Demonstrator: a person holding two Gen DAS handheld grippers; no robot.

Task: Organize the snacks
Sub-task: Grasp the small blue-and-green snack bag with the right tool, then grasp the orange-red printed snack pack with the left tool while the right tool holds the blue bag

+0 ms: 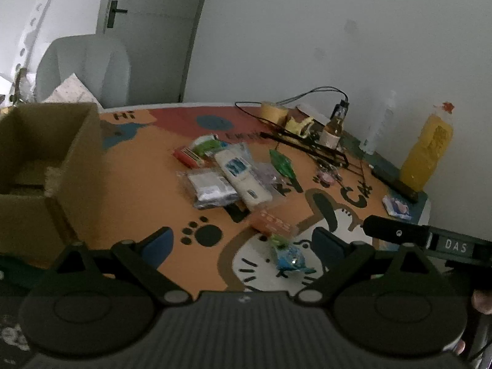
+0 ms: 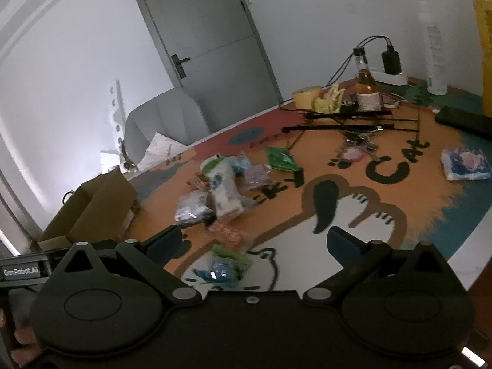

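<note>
Both fingers wide open, empty; blue-green snack pack (image 1: 289, 256) lies just ahead between left gripper (image 1: 243, 246) fingers, nearer than right gripper (image 2: 261, 246).

Note counter (image 1: 147, 184): orange, cat cartoon, black paw prints. Box (image 1: 46, 160): brown. Bottle (image 1: 427, 150): yellow. Your tongs (image 1: 243, 243): blue pads.

Right gripper (image 2: 255, 241) hangs wide open over the cat-print mat (image 2: 415, 203), snack packets (image 2: 221, 190) piled ahead, cardboard box (image 2: 95, 209) off left.
</note>
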